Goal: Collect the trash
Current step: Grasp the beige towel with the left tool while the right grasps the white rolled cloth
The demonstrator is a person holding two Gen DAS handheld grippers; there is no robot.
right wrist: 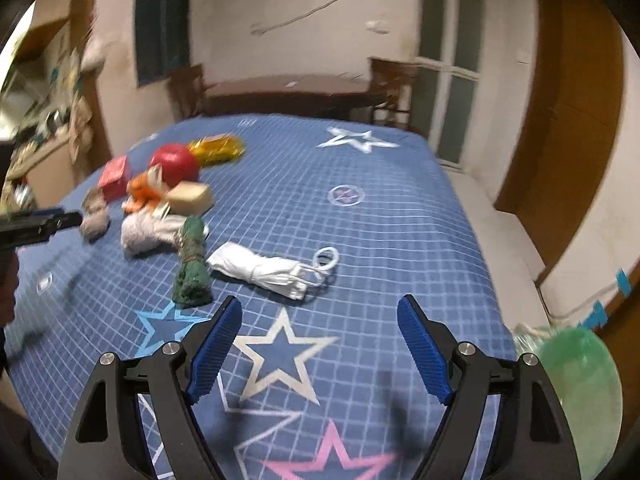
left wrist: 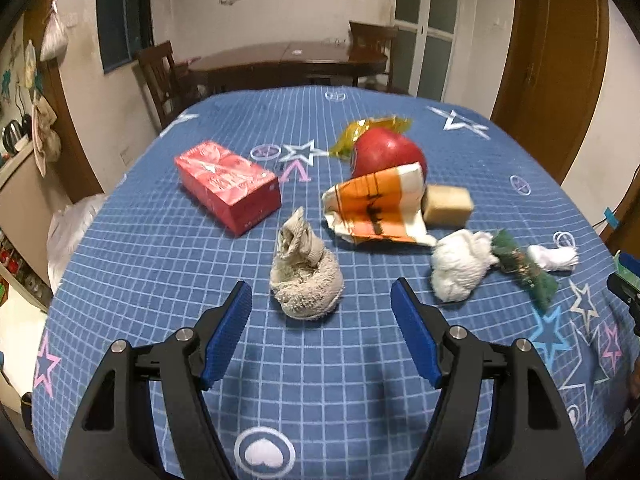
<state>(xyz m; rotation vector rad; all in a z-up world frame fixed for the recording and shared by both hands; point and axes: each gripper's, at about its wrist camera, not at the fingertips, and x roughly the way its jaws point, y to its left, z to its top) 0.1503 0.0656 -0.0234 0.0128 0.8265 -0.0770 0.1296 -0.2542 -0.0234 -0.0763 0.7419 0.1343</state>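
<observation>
Both the left gripper [left wrist: 321, 300] and right gripper [right wrist: 319, 320] gape wide, empty. The beige rag [left wrist: 306, 276], mid-frame, could snag the bench [left wrist: 160, 280] cloth (soft, bunchable) underneath.

**Dining room lies behind the blue table**

A dark wooden dining table [left wrist: 288, 58] with two chairs [left wrist: 158, 74] fills the upper centre of the frame. A brown door [left wrist: 560, 68] stands at right; a kettle [left wrist: 12, 138] sits far left.
</observation>
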